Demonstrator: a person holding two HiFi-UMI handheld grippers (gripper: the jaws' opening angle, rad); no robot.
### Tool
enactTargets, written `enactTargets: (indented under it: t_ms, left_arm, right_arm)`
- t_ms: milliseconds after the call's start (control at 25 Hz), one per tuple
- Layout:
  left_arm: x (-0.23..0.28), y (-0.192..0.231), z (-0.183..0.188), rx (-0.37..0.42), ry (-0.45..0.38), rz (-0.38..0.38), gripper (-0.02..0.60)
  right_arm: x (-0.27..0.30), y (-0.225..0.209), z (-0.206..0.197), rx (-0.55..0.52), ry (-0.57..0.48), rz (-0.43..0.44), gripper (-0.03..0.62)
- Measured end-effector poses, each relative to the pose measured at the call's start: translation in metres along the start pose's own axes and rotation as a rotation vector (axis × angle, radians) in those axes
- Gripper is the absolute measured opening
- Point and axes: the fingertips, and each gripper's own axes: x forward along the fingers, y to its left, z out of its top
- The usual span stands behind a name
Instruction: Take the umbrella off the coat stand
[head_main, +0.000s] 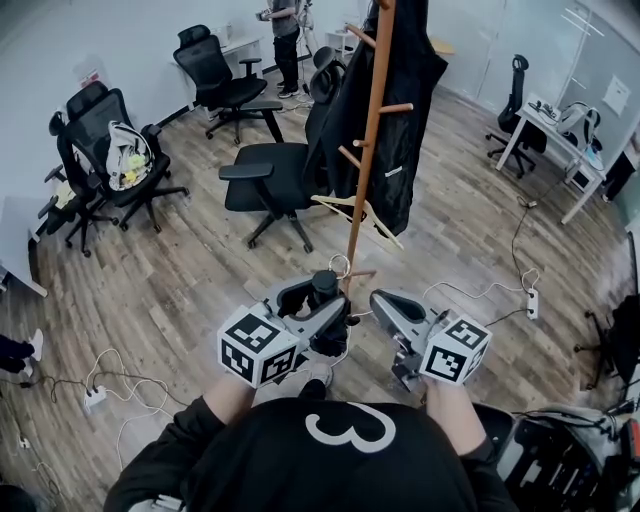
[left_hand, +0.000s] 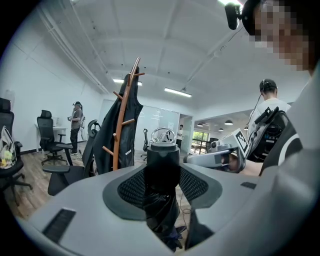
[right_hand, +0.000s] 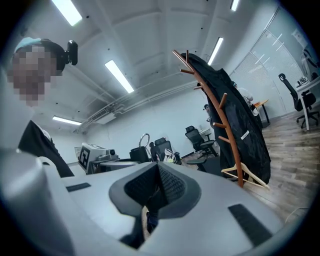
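Note:
A black folded umbrella (head_main: 323, 288) with a thin wrist loop on its handle sits between the jaws of my left gripper (head_main: 330, 302), which is shut on it. I hold it low in front of my body, apart from the wooden coat stand (head_main: 371, 130). In the left gripper view the umbrella (left_hand: 161, 162) stands upright between the pads (left_hand: 131, 189). The stand (left_hand: 120, 129) is behind it to the left. My right gripper (head_main: 383, 300) is just right of the left one, shut on nothing; its pads (right_hand: 170, 186) meet. A black coat (head_main: 405, 110) and a wooden hanger (head_main: 362, 213) hang on the stand.
A black office chair (head_main: 268, 172) stands close against the stand's left side. More chairs (head_main: 110, 150) line the left wall. Power strips and cables (head_main: 95, 398) lie on the wood floor on both sides. A desk (head_main: 552, 128) is far right. A person (head_main: 285, 35) stands at the back.

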Motion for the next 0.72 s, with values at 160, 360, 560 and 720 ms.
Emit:
enactTargets:
  t_ms: [160, 360, 560, 720]
  left_arm:
    - [0.001, -0.005, 0.0, 0.009, 0.005, 0.003, 0.207]
    - [0.006, -0.011, 0.006, 0.02, -0.001, -0.007, 0.207]
    - [0.006, -0.022, 0.009, 0.029, -0.007, -0.021, 0.207]
    - [0.004, -0.029, 0.011, 0.028, -0.007, -0.031, 0.207]
  right_arm:
    - [-0.004, 0.002, 0.0, -0.011, 0.0, 0.003, 0.025]
    - [-0.012, 0.0, 0.005, -0.018, -0.013, -0.007, 0.025]
    - [-0.02, 0.004, 0.006, -0.024, -0.019, -0.013, 0.025]
    - [-0.025, 0.008, 0.008, -0.024, -0.023, -0.017, 0.025]
